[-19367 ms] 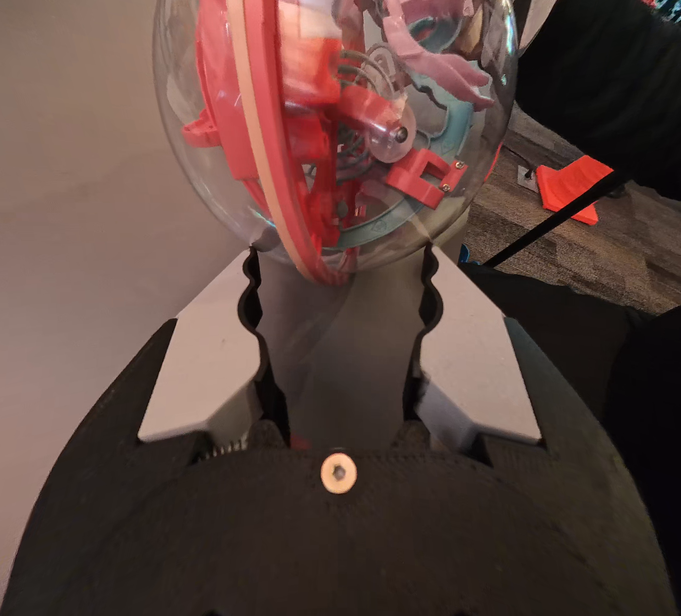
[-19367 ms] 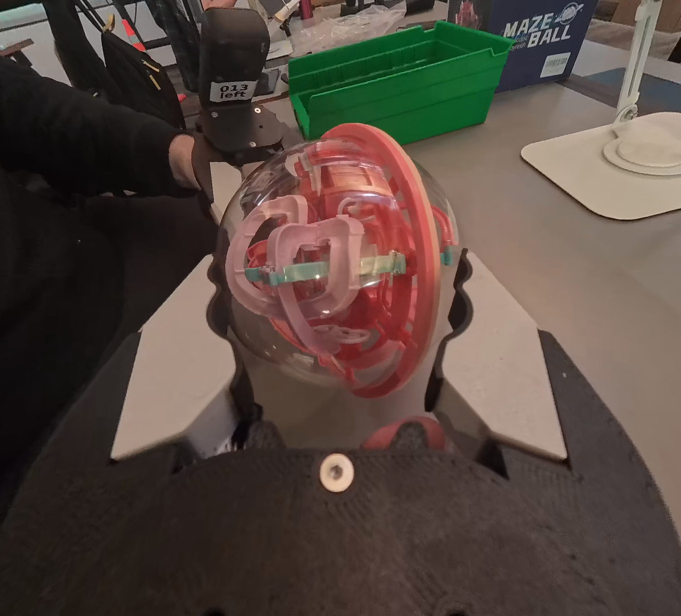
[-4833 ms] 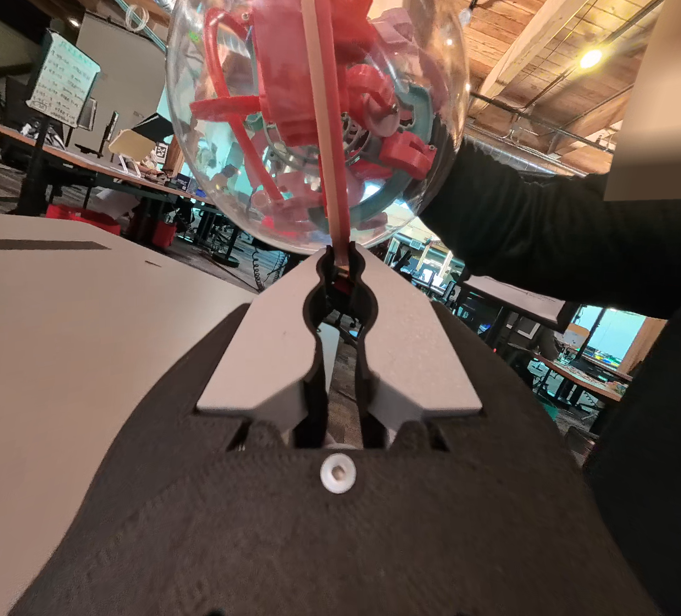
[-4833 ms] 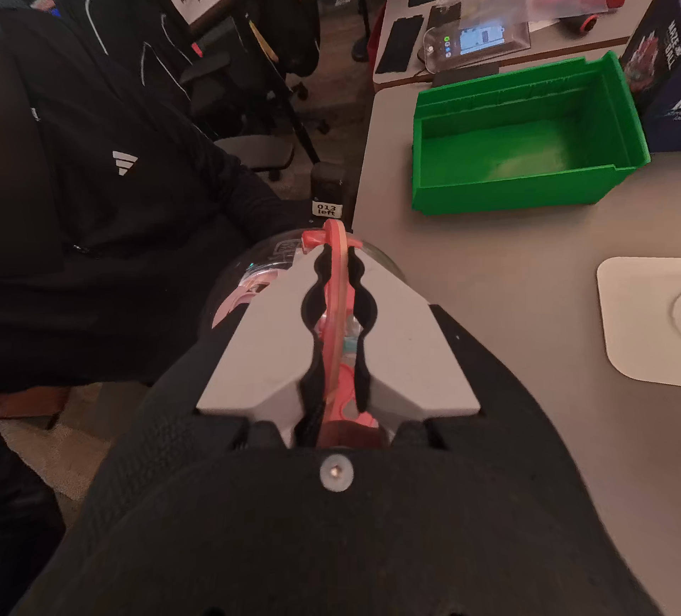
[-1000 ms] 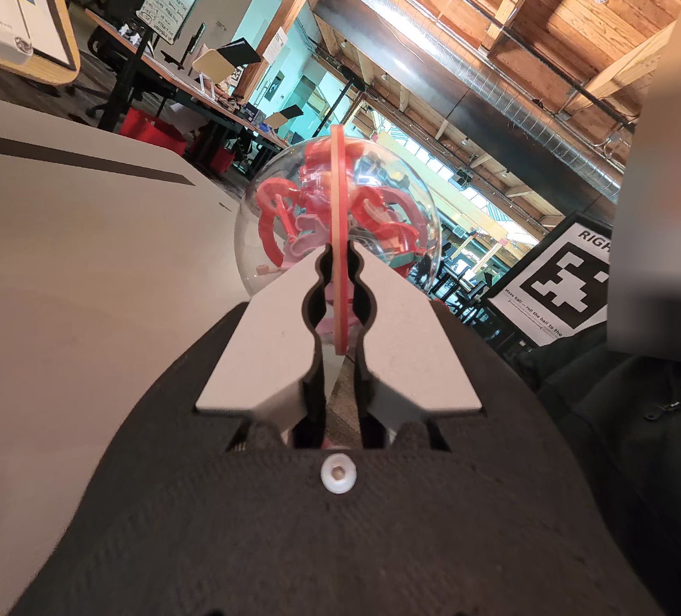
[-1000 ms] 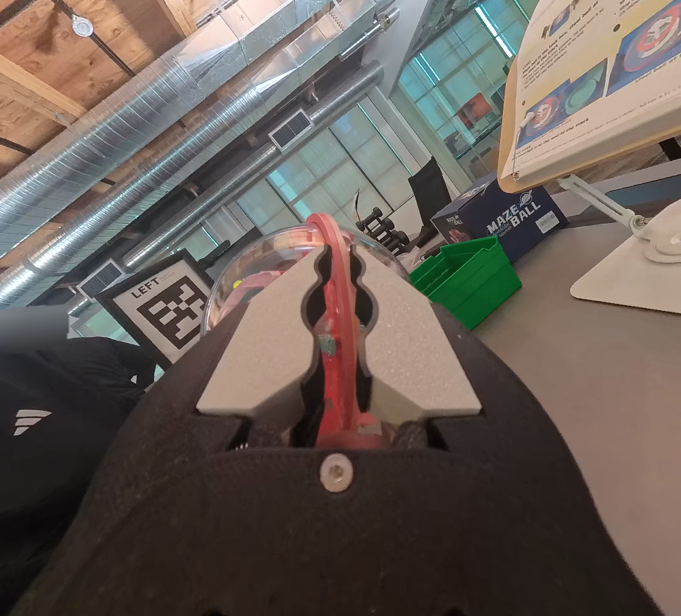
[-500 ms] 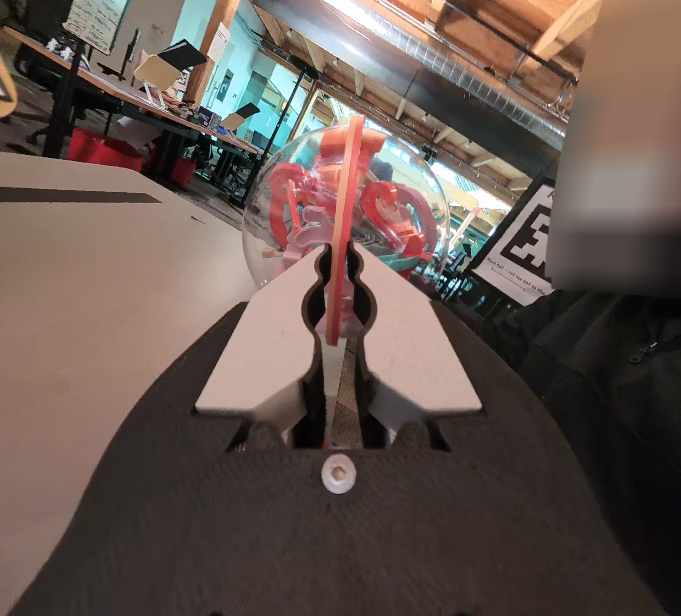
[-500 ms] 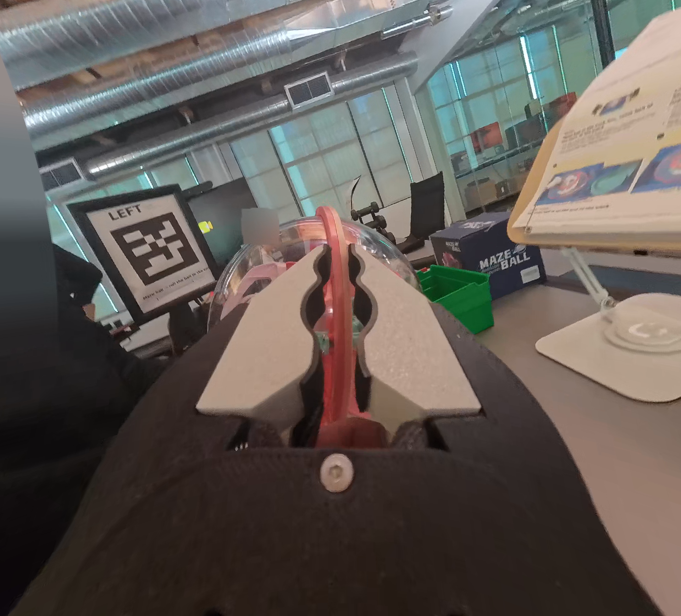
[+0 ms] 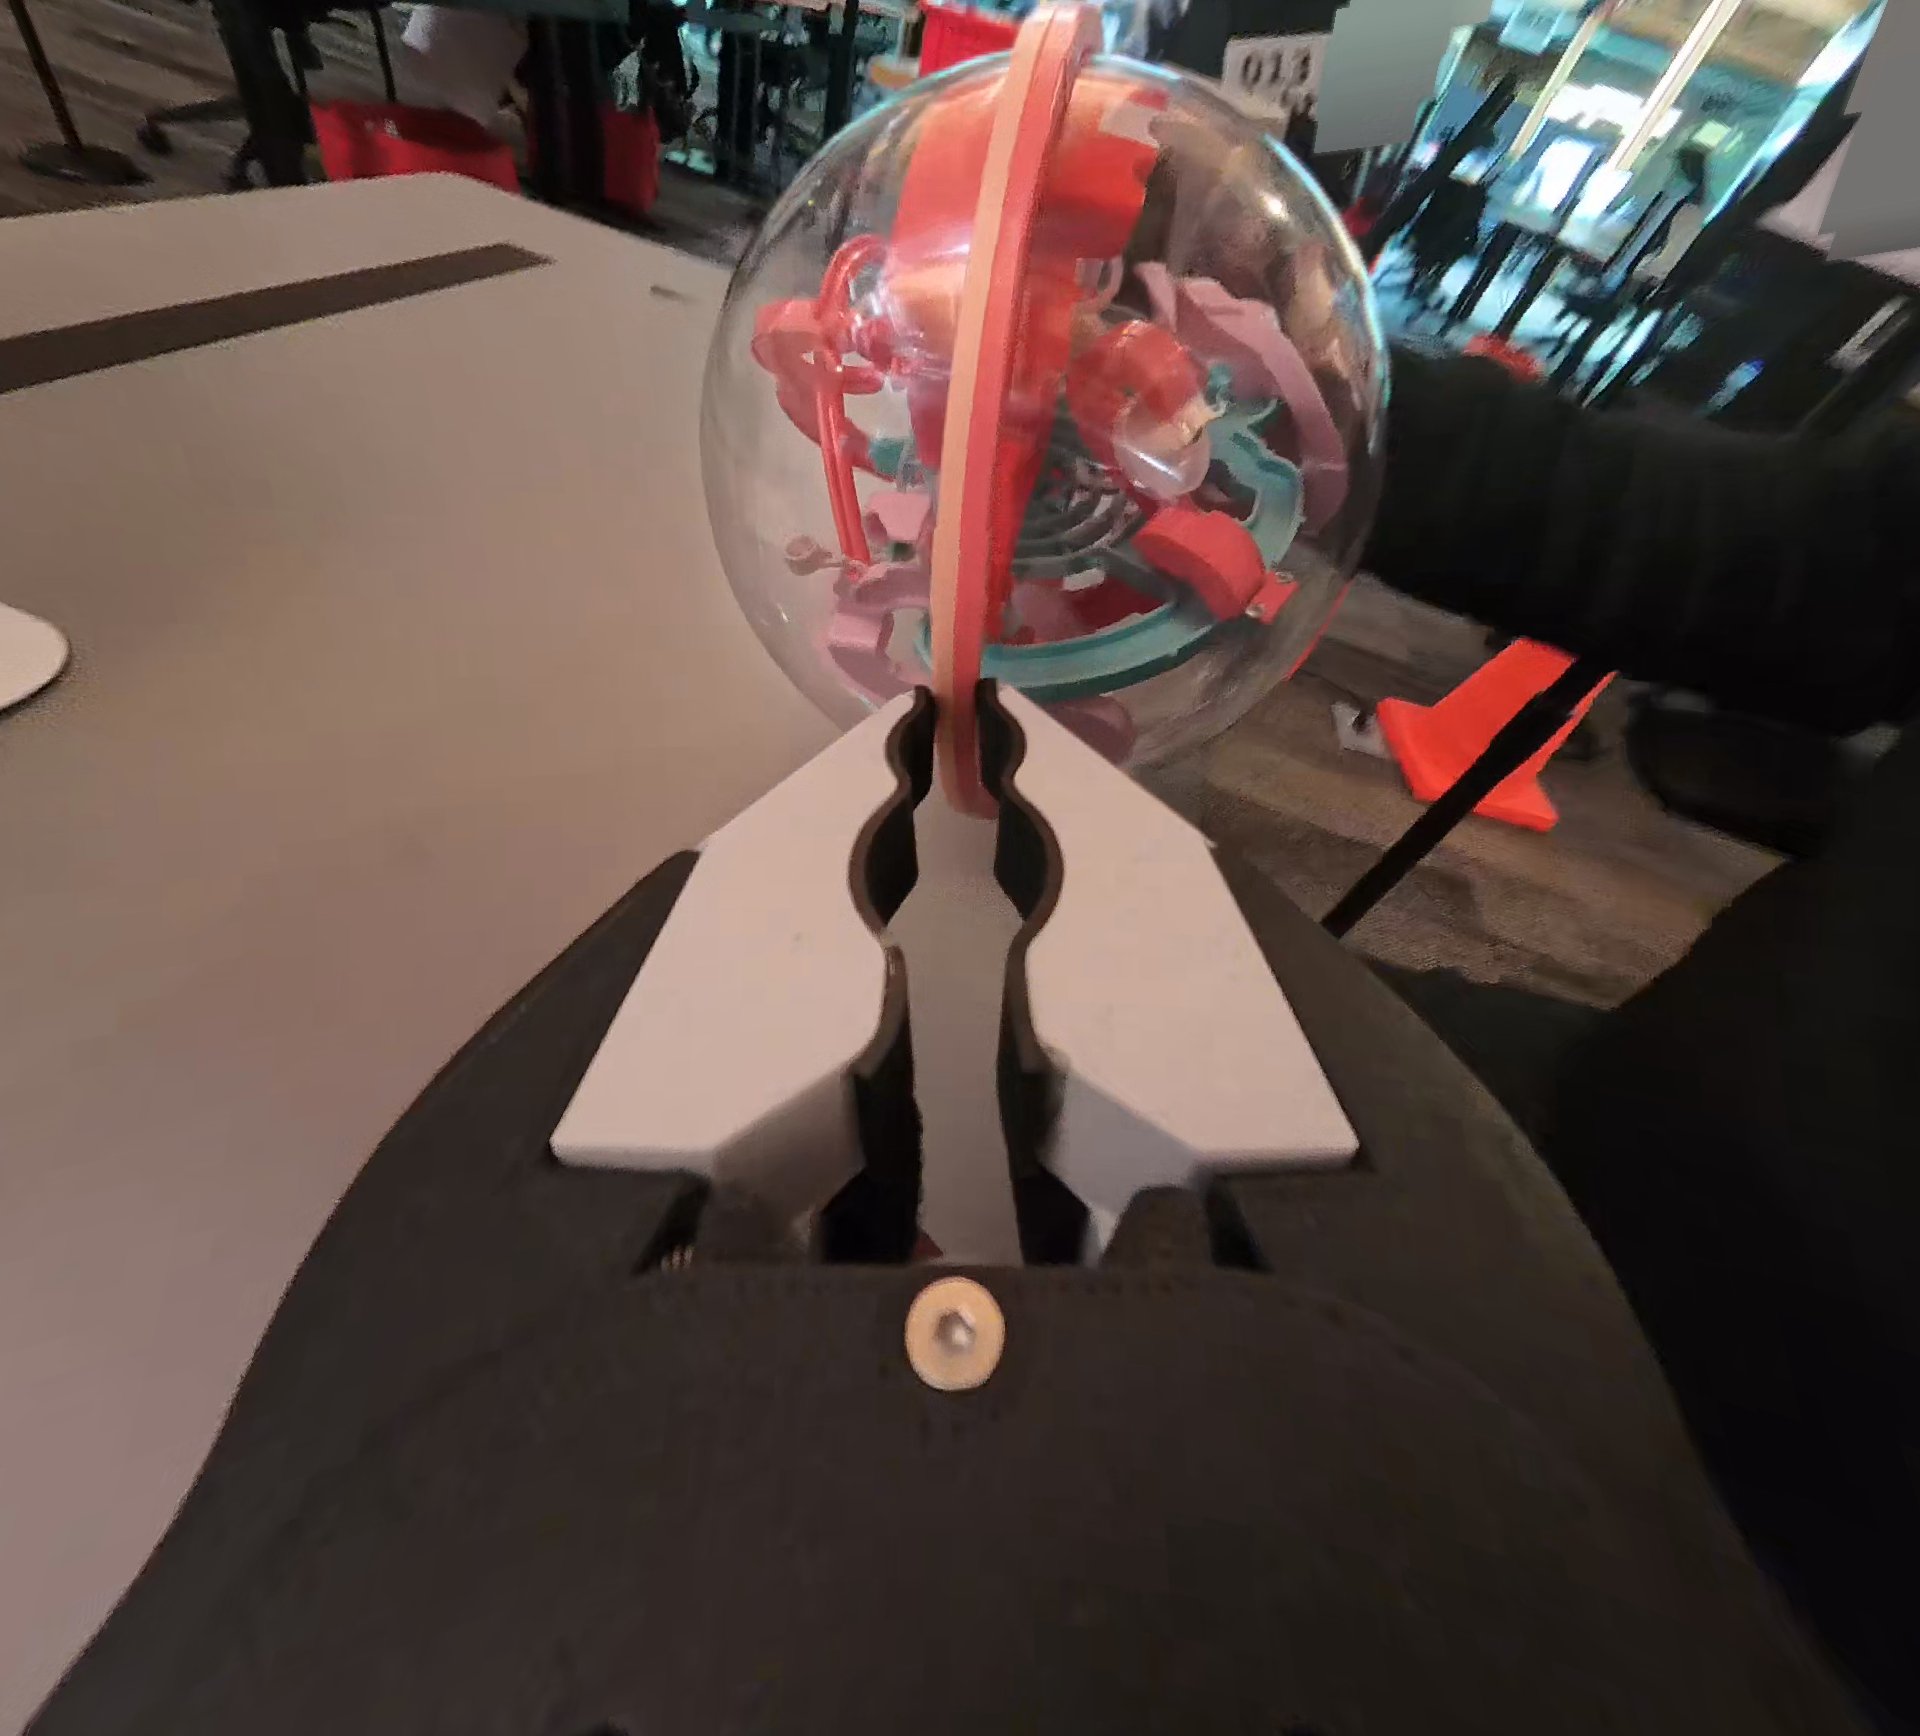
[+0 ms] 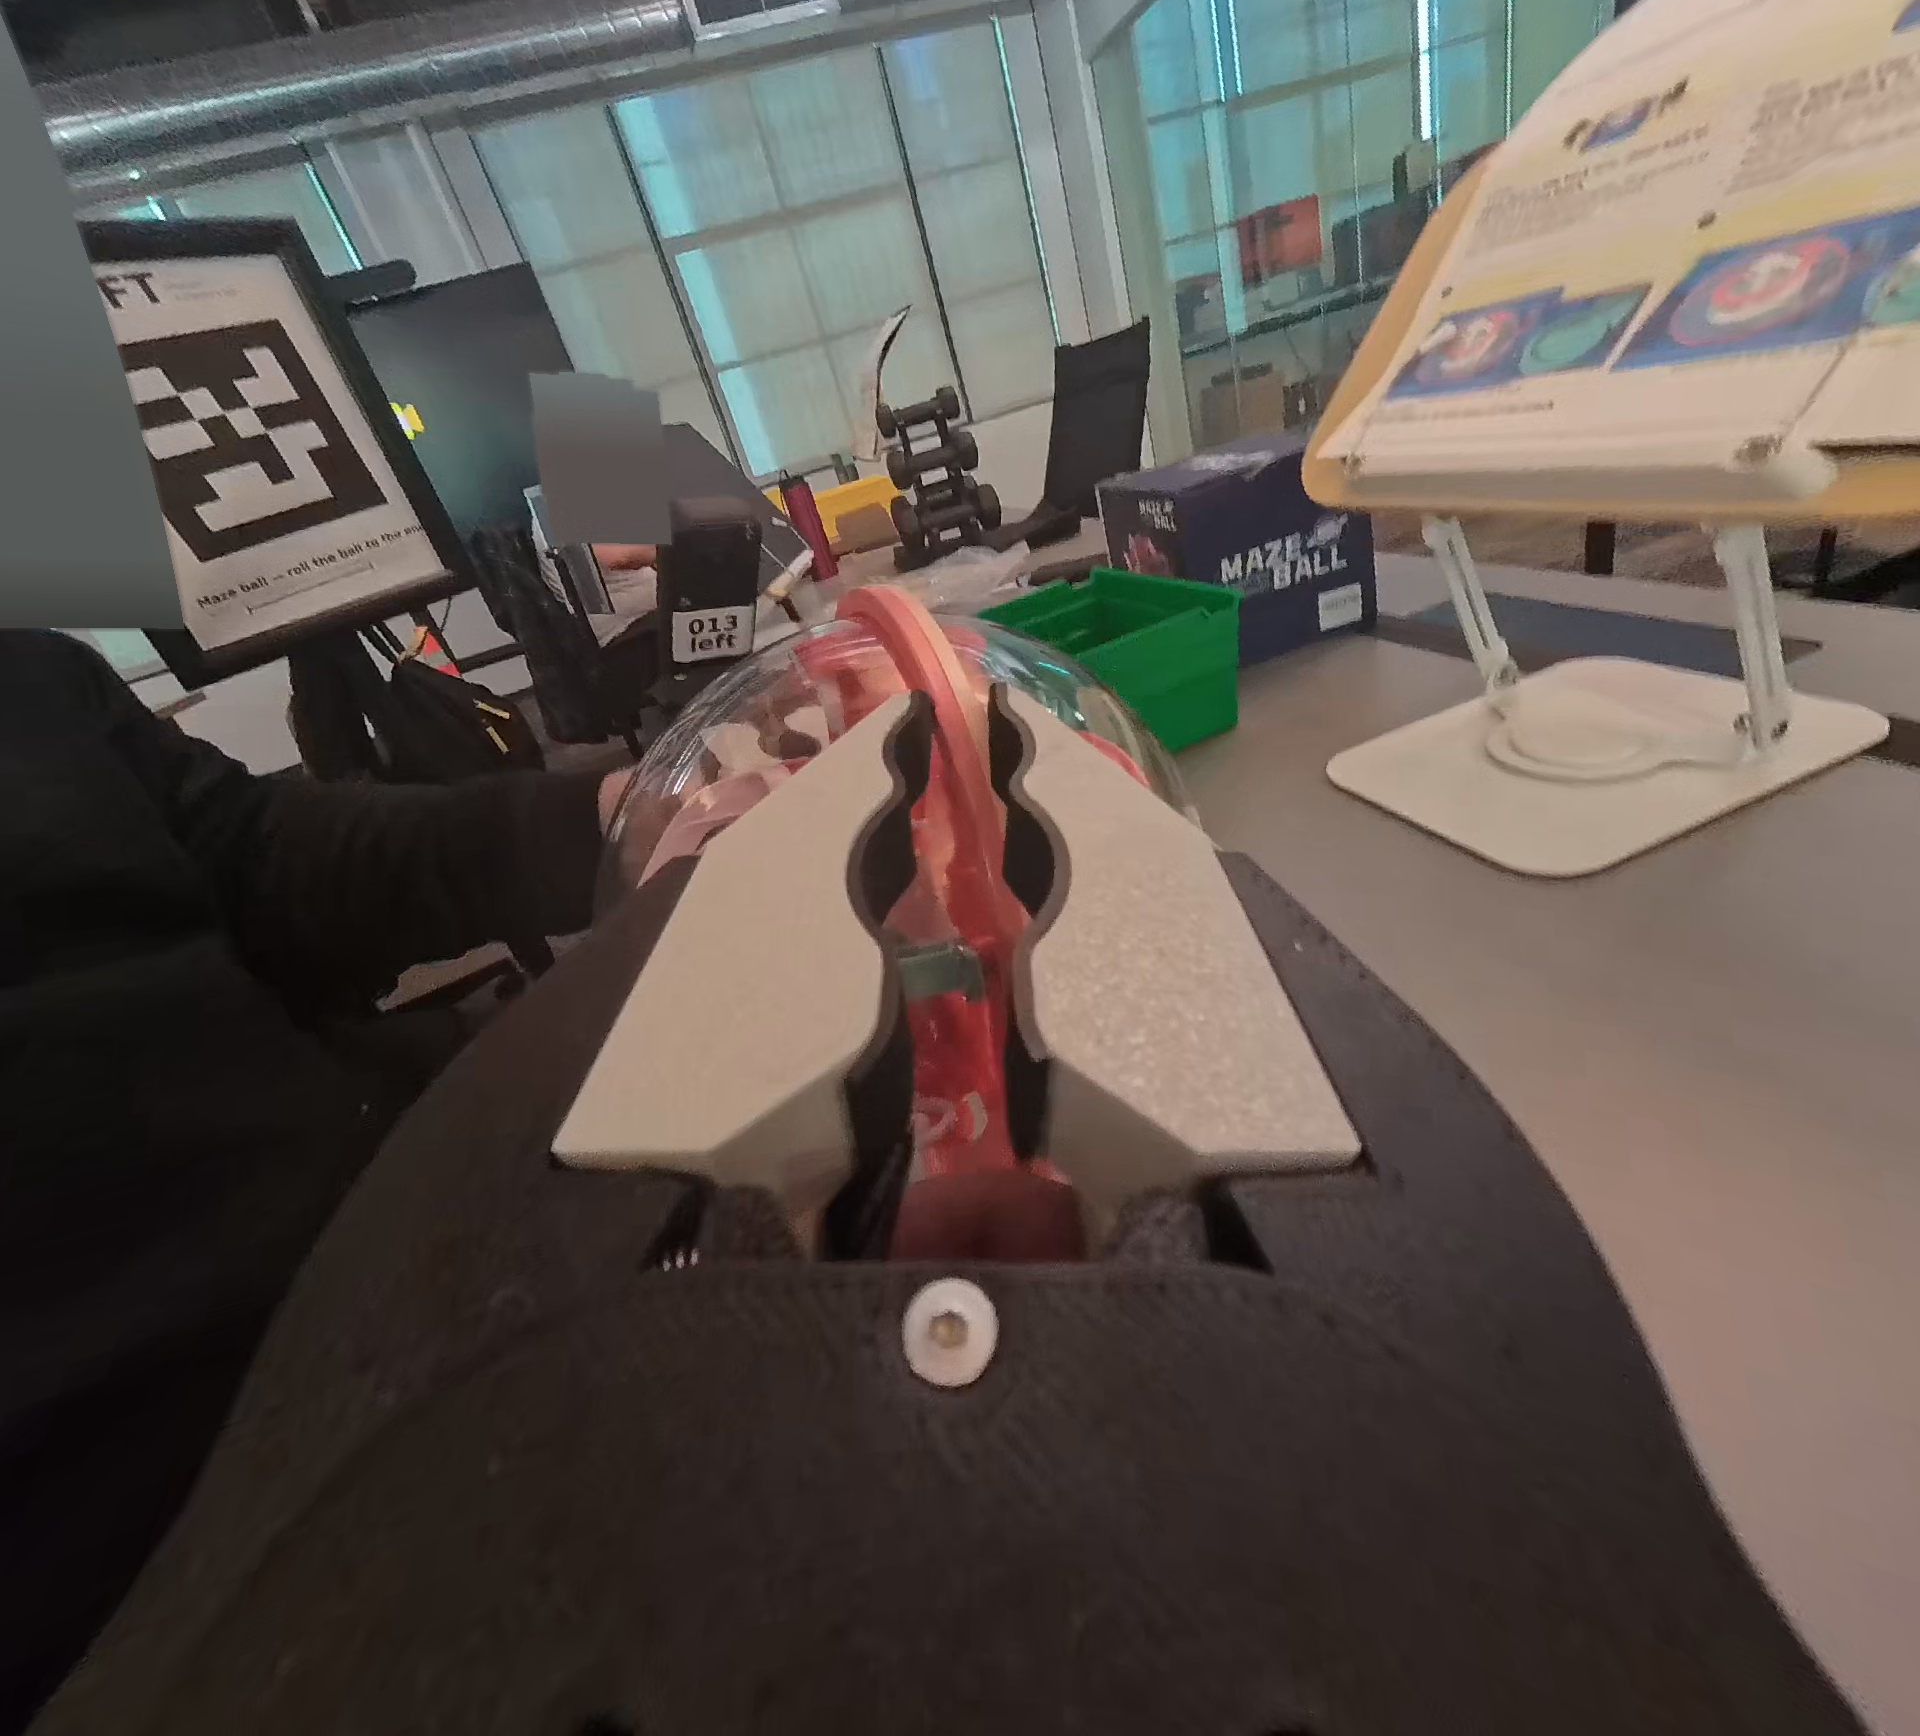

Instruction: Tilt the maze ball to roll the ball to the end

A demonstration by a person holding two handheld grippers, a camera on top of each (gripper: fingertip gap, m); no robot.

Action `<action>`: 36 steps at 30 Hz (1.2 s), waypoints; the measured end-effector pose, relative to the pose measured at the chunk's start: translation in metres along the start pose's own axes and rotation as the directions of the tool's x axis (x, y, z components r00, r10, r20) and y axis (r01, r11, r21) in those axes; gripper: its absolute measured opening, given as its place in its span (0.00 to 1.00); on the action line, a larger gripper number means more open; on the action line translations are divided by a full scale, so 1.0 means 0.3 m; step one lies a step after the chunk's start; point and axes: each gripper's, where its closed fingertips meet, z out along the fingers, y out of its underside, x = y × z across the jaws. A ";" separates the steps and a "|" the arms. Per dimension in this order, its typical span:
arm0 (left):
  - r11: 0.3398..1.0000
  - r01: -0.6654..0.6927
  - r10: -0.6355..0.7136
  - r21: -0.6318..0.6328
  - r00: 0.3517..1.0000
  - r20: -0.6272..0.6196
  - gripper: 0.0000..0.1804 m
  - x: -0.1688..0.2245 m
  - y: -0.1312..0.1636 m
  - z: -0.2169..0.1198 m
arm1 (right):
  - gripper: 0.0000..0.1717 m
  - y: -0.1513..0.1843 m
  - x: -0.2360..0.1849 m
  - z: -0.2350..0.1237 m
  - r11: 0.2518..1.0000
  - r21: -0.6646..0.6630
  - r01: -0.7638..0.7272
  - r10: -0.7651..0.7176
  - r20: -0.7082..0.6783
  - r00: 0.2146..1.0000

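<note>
Two pinches on one coral rim (image 9: 971,398) carry the maze ball (image 9: 1044,398) clear of the grey table (image 9: 312,543), out past its edge. Held with the rim nearly upright, tilted a little to the right in the left wrist view. Inside the clear shell: red, pink and teal tracks; small rolling ball not to be made out for sure.

Left gripper (image 9: 956,699) nearly closed, tips clamped on the lowest stretch of the rim, pads pressing from both sides. Right gripper (image 10: 951,710) opposite, also narrowed around the rim, which runs deep between its fingers (image 10: 790,855); slightly wider stance, contact on both pads not fully clear from that view.

For a good tilt, probably best: turn both wrists together and slowly, about one axis only, so the rim does not twist or lever out of either pinch. Keep the clamping steady, especially on the right, where the hold looks looser. Small angle changes, then a pause to let the inner ball settle. Stay over or near the table in case of a slip.

Farther off on the table: green bin (image 10: 1132,658), dark blue box (image 10: 1247,543), white stand (image 10: 1600,751) bearing a printed sheet.
</note>
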 end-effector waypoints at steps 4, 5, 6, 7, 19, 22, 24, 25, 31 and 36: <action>0.984 -0.132 0.140 -0.124 0.988 0.059 0.03 -0.025 0.106 0.049 | 0.06 0.098 0.023 -0.040 0.997 -0.068 0.033 -0.034 -0.013 0.999; 0.978 -0.155 0.166 -0.141 0.984 0.070 0.03 -0.030 0.120 0.057 | 0.06 0.116 0.027 -0.049 0.996 -0.083 0.041 -0.042 -0.013 0.999; 0.967 -0.197 0.213 -0.160 0.973 0.090 0.03 -0.037 0.131 0.063 | 0.06 0.130 0.023 -0.059 0.993 -0.099 0.062 -0.062 -0.006 0.998; 0.951 -0.246 0.269 -0.187 0.957 0.109 0.03 -0.045 0.141 0.066 | 0.06 0.148 0.017 -0.069 0.989 -0.124 0.087 -0.088 0.001 0.996; 0.638 -0.672 0.768 -0.376 0.592 0.244 0.04 -0.059 0.122 0.068 | 0.07 0.329 -0.071 -0.190 0.943 -0.329 0.053 -0.066 -0.031 0.997; 0.590 -0.713 0.807 -0.378 0.541 0.239 0.04 -0.037 0.104 0.077 | 0.10 0.347 -0.095 -0.210 0.938 -0.346 0.013 -0.029 -0.043 0.999; 0.580 -0.723 0.814 -0.376 0.534 0.229 0.04 -0.023 0.103 0.077 | 0.04 0.369 -0.127 -0.218 0.930 -0.366 0.029 -0.039 -0.018 0.999; 0.577 -0.724 0.816 -0.378 0.530 0.229 0.04 -0.019 0.105 0.075 | 0.03 0.379 -0.146 -0.218 0.927 -0.373 0.033 -0.037 -0.004 0.999; 0.521 -0.760 0.853 -0.389 0.475 0.215 0.05 0.028 0.103 0.052 | 0.03 0.440 -0.175 -0.234 0.893 -0.450 0.024 -0.034 -0.014 0.999; 0.458 -0.798 0.889 -0.391 0.414 0.198 0.05 0.081 0.097 0.055 | 0.03 0.484 -0.172 -0.264 0.871 -0.490 -0.022 0.001 -0.044 0.999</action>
